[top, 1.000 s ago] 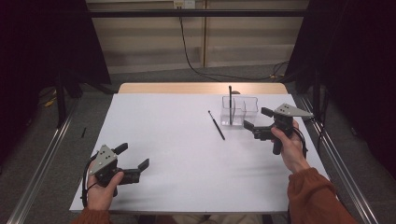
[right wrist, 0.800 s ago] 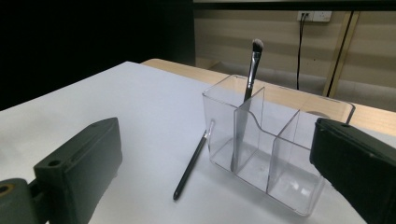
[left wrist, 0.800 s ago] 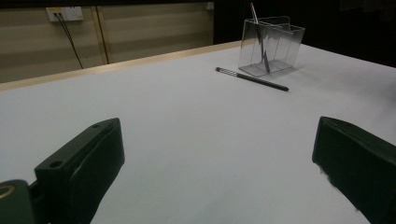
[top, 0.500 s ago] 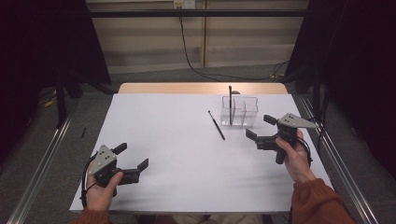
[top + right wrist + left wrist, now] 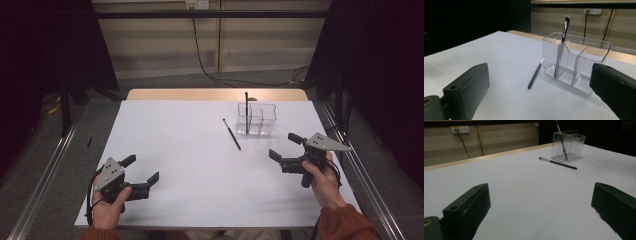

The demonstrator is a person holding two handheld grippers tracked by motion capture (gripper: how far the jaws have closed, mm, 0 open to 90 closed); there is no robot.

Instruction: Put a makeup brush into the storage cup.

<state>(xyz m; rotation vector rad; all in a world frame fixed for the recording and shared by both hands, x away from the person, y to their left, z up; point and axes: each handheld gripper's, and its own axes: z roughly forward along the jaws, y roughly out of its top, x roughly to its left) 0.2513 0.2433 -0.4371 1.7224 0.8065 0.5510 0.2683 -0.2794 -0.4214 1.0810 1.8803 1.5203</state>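
At the table's near left corner, the left gripper point(image 5: 141, 171) rests low over the white table point(image 5: 190, 150), jaws spread wide and empty. Farther along, past the middle, a dark brush point(image 5: 231, 134) lies flat just beside a clear organizer point(image 5: 262, 120), apart from it; a second brush point(image 5: 246, 111) stands upright in the organizer's left compartment. Near the right edge, the right gripper point(image 5: 284, 146) hovers with jaws wide, holding nothing, close to the organizer.

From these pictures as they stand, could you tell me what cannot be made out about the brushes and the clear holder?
- Lying brush, high view: too small to tell its bristle end.
- Standing brush, left gripper view: tip cut off by the top edge.
- Clear holder, right gripper view: near right corner hidden behind the right gripper jaw.
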